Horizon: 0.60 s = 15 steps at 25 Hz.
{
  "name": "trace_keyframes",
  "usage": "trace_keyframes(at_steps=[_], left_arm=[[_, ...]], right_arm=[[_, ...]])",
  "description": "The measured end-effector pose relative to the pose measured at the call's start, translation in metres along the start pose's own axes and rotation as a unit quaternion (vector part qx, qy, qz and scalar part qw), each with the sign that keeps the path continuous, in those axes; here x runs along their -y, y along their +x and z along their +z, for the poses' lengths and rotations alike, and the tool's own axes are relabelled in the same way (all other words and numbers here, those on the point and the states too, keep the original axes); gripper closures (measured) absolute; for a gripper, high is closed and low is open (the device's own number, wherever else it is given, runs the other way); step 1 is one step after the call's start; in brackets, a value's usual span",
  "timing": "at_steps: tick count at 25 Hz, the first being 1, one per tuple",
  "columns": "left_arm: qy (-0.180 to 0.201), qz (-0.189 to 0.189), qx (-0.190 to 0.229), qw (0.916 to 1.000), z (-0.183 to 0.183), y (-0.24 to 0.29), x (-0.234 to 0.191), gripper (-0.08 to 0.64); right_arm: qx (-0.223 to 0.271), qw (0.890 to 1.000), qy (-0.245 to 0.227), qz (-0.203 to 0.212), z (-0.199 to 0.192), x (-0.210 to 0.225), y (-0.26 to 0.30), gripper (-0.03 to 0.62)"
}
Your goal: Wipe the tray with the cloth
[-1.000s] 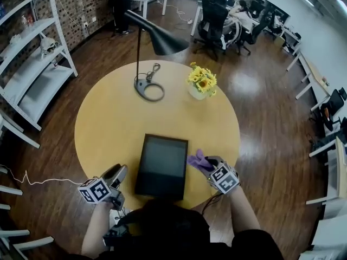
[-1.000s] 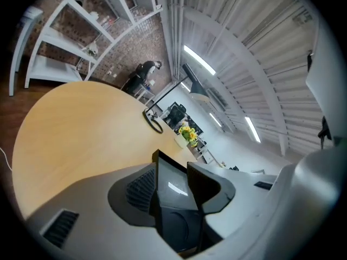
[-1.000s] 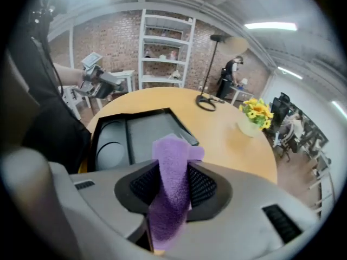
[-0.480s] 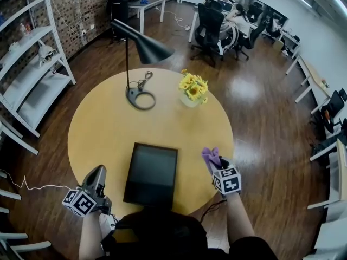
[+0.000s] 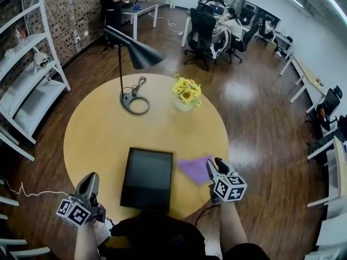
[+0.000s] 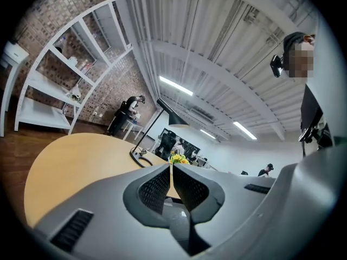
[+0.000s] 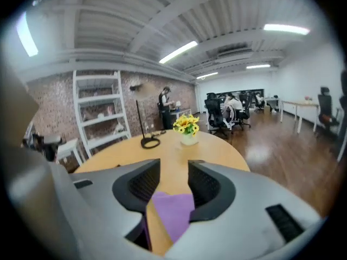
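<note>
Tray [image 5: 145, 179]: on bench [image 5: 103, 129], at its near edge.
Cloth [image 5: 194, 169]: flat on bench, just right of Tray.
Left tool [image 5: 89, 179]: jaws together, empty, off bench's near-left edge.
Right tool [image 5: 214, 166]: jaws wide, just been opening; Cloth between them, not pinched.

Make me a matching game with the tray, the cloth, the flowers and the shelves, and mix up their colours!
Things:
1. tray
2. cloth
3. flowers
4. shelves

Colours:
A. yellow
B. white
C. black
D. purple

Right pairs: 1-C, 2-D, 3-A, 4-B.
</note>
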<state>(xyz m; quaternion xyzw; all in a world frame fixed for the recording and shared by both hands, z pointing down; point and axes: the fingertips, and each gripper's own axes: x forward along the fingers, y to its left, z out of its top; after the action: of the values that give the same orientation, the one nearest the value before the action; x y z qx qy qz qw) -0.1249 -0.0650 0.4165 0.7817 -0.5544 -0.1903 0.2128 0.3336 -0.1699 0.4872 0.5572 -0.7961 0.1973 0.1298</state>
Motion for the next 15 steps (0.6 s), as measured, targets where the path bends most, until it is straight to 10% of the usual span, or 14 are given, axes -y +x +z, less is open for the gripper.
trace_keyframes(at_steps=[5,15], left_arm=[[0.028,0.012,0.021,0.9993,0.012,-0.010,0.003,0.557],[0.051,0.003,0.039,0.9979,0.028,-0.021,0.009,0.557]], right_arm=[[0.101,0.989,0.105,0.023,0.003,-0.001,-0.054,0.589],[0.163,0.979,0.120,0.026,0.019,-0.026,-0.089,0.592]])
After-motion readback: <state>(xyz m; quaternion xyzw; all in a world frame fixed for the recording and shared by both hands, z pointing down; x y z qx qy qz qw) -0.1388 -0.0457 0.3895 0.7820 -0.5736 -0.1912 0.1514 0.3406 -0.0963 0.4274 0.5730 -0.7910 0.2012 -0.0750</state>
